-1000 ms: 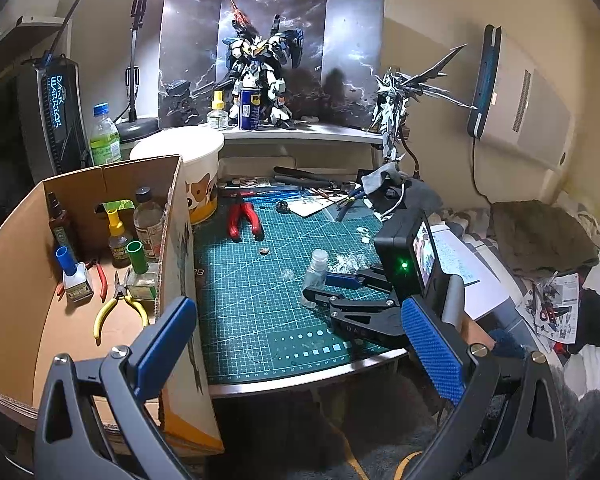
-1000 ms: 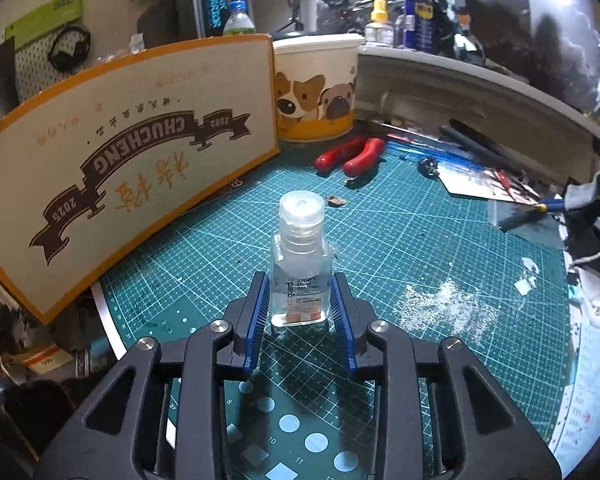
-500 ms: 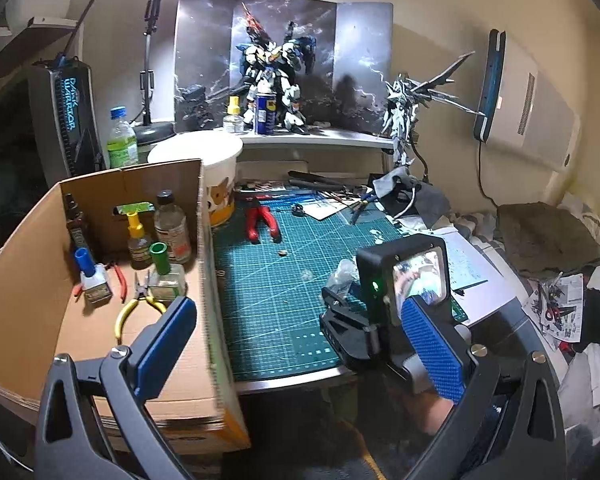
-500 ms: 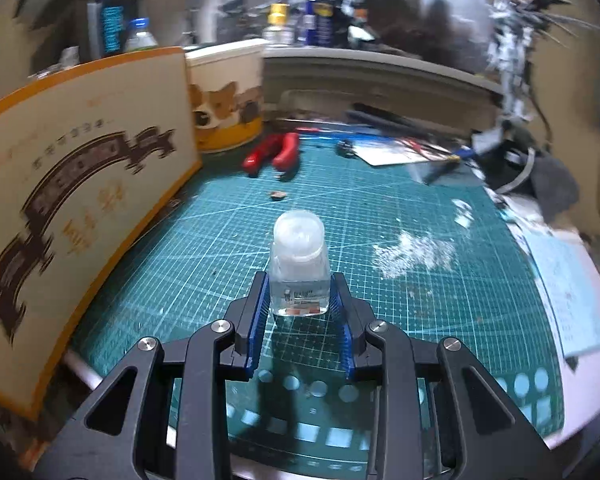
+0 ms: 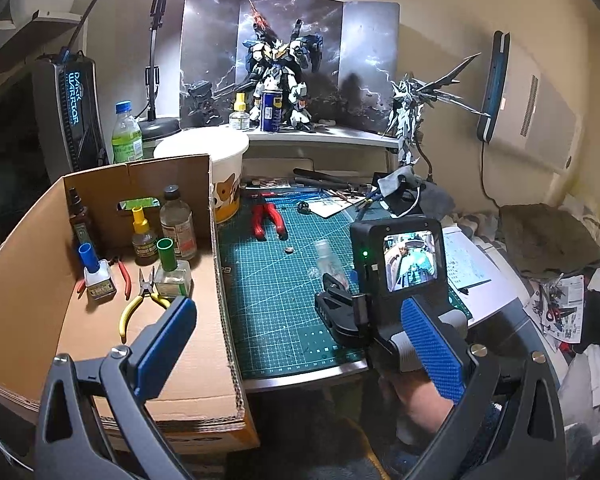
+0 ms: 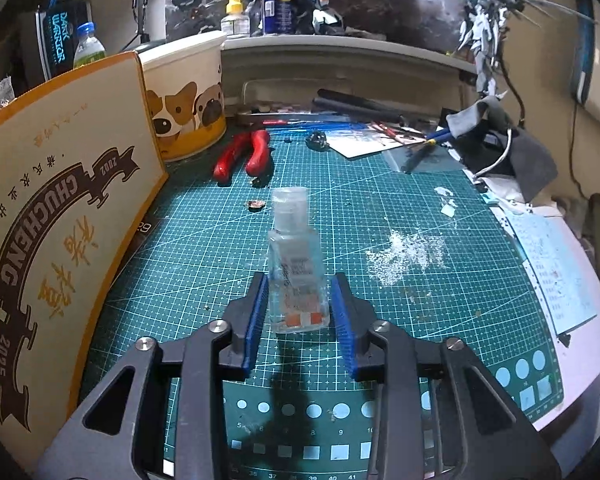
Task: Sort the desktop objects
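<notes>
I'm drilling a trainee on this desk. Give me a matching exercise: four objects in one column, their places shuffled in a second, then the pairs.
1. clear bottle
2. red pliers
3. yellow-handled pliers
4. WD-40 can

A. on the raised shelf
B. inside the cardboard box
C. between the right gripper's fingers
D. on the green mat near the dog-print tub

Pairs: 1-C, 2-D, 3-B, 4-A

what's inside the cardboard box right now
Inside the cardboard box: several upright bottles at the back, yellow-handled pliers and a red-handled tool. The left gripper covers the near corner.
</notes>
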Demonstrator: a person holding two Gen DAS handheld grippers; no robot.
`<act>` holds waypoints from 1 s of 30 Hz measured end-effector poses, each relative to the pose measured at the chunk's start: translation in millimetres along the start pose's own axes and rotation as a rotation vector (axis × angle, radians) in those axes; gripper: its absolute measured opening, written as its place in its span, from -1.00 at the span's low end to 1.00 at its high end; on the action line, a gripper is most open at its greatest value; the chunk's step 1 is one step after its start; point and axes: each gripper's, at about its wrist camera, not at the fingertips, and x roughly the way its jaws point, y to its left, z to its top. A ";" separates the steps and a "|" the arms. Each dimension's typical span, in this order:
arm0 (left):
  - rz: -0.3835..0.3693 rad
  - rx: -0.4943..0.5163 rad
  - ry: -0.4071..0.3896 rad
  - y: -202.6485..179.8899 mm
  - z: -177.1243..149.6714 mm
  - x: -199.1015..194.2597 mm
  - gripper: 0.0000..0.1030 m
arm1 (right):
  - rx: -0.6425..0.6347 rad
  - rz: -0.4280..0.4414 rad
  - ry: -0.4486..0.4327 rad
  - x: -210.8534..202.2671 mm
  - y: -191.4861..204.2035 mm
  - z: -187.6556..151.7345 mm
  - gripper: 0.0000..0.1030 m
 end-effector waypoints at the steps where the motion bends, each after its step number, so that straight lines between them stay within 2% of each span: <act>1: 0.000 0.000 0.001 -0.2 -0.1 0.2 1.00 | 0.001 -0.001 -0.001 0.0 -0.6 -0.4 -0.36; 10: -0.004 0.006 0.002 -4.4 0.3 0.6 1.00 | 0.002 0.003 -0.019 -3.7 -5.6 0.5 -0.27; 14: -0.005 0.006 0.003 -5.3 0.3 0.7 1.00 | -0.042 0.027 0.016 4.7 -1.9 1.8 -0.27; 18: -0.007 0.007 0.001 -6.0 1.1 -0.5 1.00 | -0.164 0.063 0.085 19.7 6.8 5.5 -0.27; 21: -0.007 0.004 -0.006 -5.7 1.9 -1.2 1.00 | -0.203 0.146 0.128 22.1 -2.2 17.3 -0.26; 24: -0.009 -0.004 -0.006 -4.9 2.8 0.7 1.00 | -0.239 0.191 0.208 30.3 -11.9 40.8 -0.21; 27: -0.008 -0.003 -0.002 -5.8 3.1 2.7 1.00 | -0.283 0.195 0.250 43.7 -10.7 63.4 -0.20; 30: -0.004 0.001 -0.003 -6.7 4.0 1.9 1.00 | -0.294 0.226 0.307 57.0 -2.5 73.5 -0.22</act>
